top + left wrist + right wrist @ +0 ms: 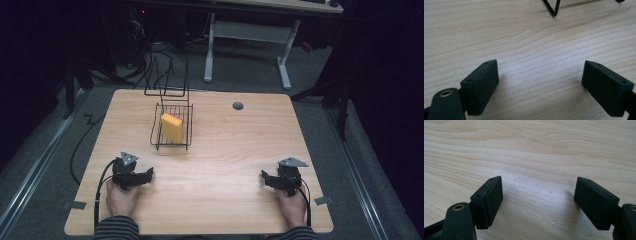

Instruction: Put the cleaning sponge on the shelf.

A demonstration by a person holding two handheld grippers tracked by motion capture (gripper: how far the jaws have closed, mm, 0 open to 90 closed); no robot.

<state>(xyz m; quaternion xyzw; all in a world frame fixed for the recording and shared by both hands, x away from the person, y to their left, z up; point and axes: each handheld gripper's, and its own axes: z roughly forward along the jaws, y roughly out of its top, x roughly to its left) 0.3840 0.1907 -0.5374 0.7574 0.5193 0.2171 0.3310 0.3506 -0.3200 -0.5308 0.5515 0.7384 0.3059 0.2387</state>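
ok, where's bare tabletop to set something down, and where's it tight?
Widest free patch: between the left gripper and right gripper, running forward to the wire basket. The right half is also bare, from the basket across to the grommet hole and right edge. Tight spot: back-left centre, where the basket holds a yellow sponge and a wire frame stands behind it.

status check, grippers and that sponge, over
Left gripper and right gripper open, empty, on table. Yellow sponge upright in wire basket. Path clear.

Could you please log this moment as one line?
left gripper: open, empty | right gripper: open, empty | sponge: in wire basket
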